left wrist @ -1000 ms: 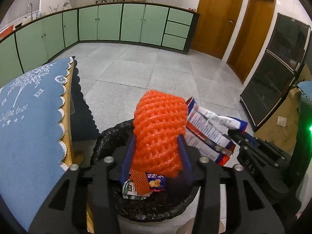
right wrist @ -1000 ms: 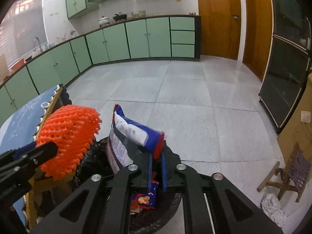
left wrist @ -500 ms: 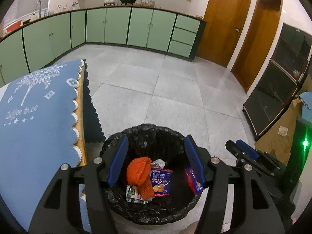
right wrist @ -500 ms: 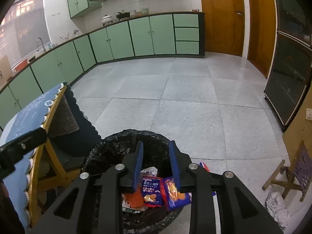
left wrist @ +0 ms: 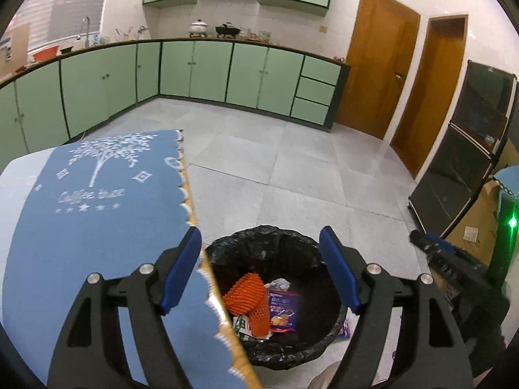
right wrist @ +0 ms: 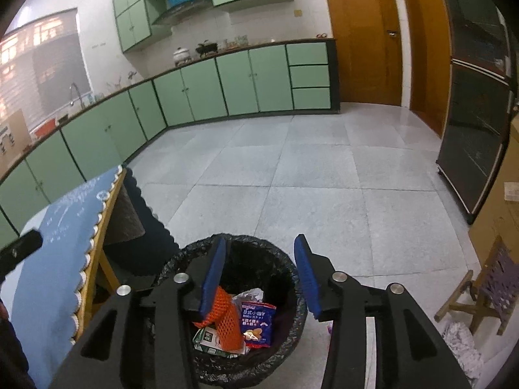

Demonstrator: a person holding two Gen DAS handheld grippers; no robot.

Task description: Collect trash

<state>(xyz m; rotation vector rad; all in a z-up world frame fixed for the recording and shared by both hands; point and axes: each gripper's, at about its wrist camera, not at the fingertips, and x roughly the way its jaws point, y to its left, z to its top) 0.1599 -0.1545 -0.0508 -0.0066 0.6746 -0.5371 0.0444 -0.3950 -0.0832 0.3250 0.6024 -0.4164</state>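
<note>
A black-lined trash bin (left wrist: 259,243) stands on the floor beside the table; it also shows in the right wrist view (right wrist: 292,278). Inside lie an orange foam net (left wrist: 248,295) (right wrist: 227,316), a blue snack packet (left wrist: 282,308) (right wrist: 258,319) and a green-white carton (right wrist: 207,337). My left gripper (left wrist: 261,262) is open and empty above the bin. My right gripper (right wrist: 259,275) is open and empty above the bin too; its body shows in the left wrist view (left wrist: 454,269).
A table with a blue cloth (left wrist: 90,220) (right wrist: 55,259) stands left of the bin. Green cabinets (left wrist: 211,71) line the far wall. A dark glass cabinet (left wrist: 470,162), a cardboard box (right wrist: 506,214) and a small wooden stool (right wrist: 480,291) stand right.
Both grippers let go: the orange net and the snack packet dropped into the bin. Both grippers opened wider, lifted and tilted up; the left one shifted left, over the table edge.
</note>
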